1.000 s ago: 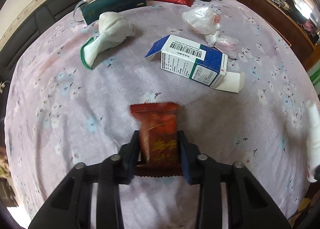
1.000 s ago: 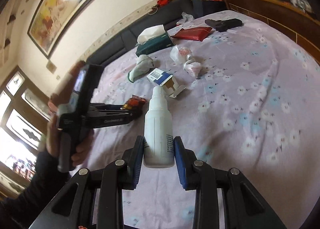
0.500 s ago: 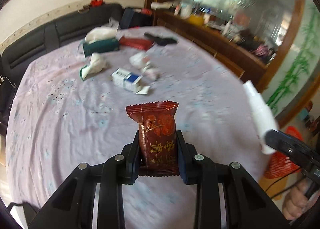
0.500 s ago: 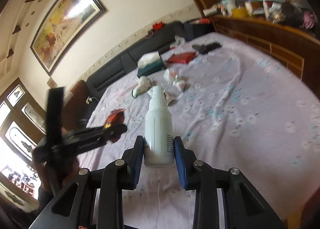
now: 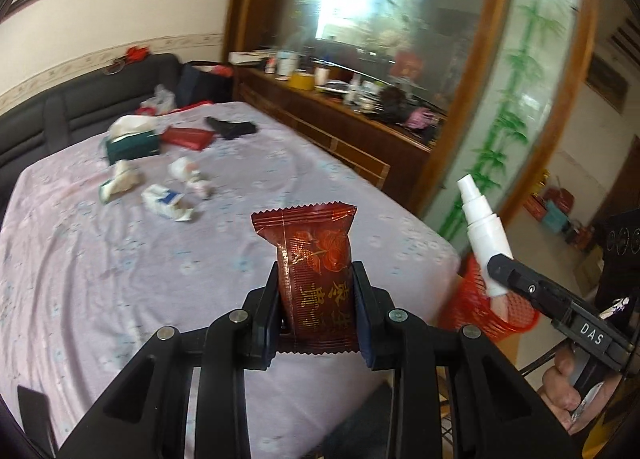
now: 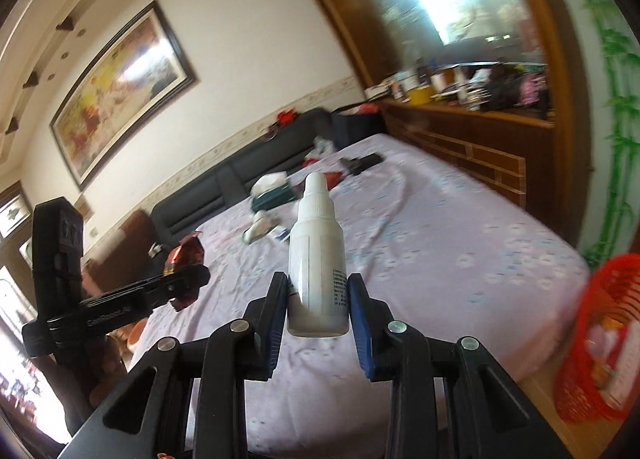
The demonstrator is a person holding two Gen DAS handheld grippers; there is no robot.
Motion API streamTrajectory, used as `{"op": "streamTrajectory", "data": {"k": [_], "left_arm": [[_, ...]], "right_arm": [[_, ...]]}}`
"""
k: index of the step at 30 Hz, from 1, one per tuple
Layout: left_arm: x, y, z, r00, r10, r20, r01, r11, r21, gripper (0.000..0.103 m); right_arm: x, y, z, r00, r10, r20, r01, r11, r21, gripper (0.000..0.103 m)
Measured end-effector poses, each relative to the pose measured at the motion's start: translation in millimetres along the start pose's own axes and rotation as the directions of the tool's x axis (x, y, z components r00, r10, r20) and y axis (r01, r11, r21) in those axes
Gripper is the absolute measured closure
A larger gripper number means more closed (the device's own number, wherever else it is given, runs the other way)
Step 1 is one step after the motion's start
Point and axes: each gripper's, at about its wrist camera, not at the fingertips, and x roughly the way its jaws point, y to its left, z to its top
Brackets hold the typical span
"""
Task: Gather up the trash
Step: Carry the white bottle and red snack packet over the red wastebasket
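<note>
- Left gripper (image 5: 318, 313): clamped on a red wrapper (image 5: 314, 255), which stands upright between the pads, its crimped top above them. It is held in the air above the near part of the bed (image 5: 100, 259). In the right wrist view the same gripper (image 6: 188, 283) sits at the left, wrapper (image 6: 188, 255) in its tip.
- Bed, far end, left wrist view: a green tissue box (image 5: 134, 143) near the far left corner; a red packet (image 5: 186, 137) just right of it; a black item (image 5: 232, 127) further right, near the far edge.
- Bed, middle left: a white sock (image 5: 120, 183), a blue-and-white carton (image 5: 166, 205) and crumpled white bags (image 5: 190, 175), close together, blurred.
- Right gripper (image 6: 318, 301): closed on a white bottle (image 6: 316, 259), cap up, held upright. In the left wrist view this gripper (image 5: 498, 273) appears at the right with the bottle (image 5: 484, 231) tilted, directly above the basket.
- Red basket (image 5: 516, 319): on the floor just off the bed's near right corner; seen at the right edge of the right wrist view (image 6: 592, 339) with some items inside, too blurred to identify.
</note>
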Motion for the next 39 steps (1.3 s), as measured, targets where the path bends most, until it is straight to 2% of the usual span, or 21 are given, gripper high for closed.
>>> {"op": "streamTrajectory", "data": {"k": [2, 8, 12, 17, 23, 34, 39], "left_arm": [[3.8, -17.2, 0.0, 0.999, -0.047, -0.011, 0.048, 0.999, 0.024, 0.073], [3.9, -63.3, 1.3, 0.992, -0.125, 0.004, 0.124, 0.988, 0.097, 0.073], [5.0, -91.6, 3.2, 0.983, -0.182, -0.009, 0.181, 0.973, 0.145, 0.073], [4.2, -122.5, 5.2, 0.976, -0.218, -0.013, 0.217, 0.955, 0.201, 0.073], [7.1, -155.5, 12.0, 0.965, -0.262, -0.017, 0.257, 0.928, 0.268, 0.073], [31.4, -205.4, 25.0, 0.935, -0.346, -0.072, 0.351, 0.886, 0.303, 0.073], [46.7, -221.4, 26.4, 0.925, -0.365, -0.1, 0.378, 0.873, 0.309, 0.073]], "right_arm": [[-22.7, -9.5, -2.8, 0.999, -0.04, 0.032, 0.04, 0.999, 0.015, 0.071], [-81.9, -36.7, -7.7, 0.979, -0.167, 0.113, 0.16, 0.985, 0.063, 0.071], [-112.4, -54.1, -8.0, 0.96, -0.232, 0.156, 0.217, 0.97, 0.105, 0.071], [-138.2, -67.6, -7.2, 0.939, -0.284, 0.195, 0.261, 0.956, 0.135, 0.071], [-158.6, -74.5, -7.7, 0.92, -0.325, 0.218, 0.295, 0.942, 0.157, 0.071], [-184.3, -98.6, -3.2, 0.88, -0.412, 0.236, 0.364, 0.905, 0.222, 0.071], [-189.3, -108.5, -1.9, 0.871, -0.433, 0.233, 0.381, 0.894, 0.237, 0.071]]}}
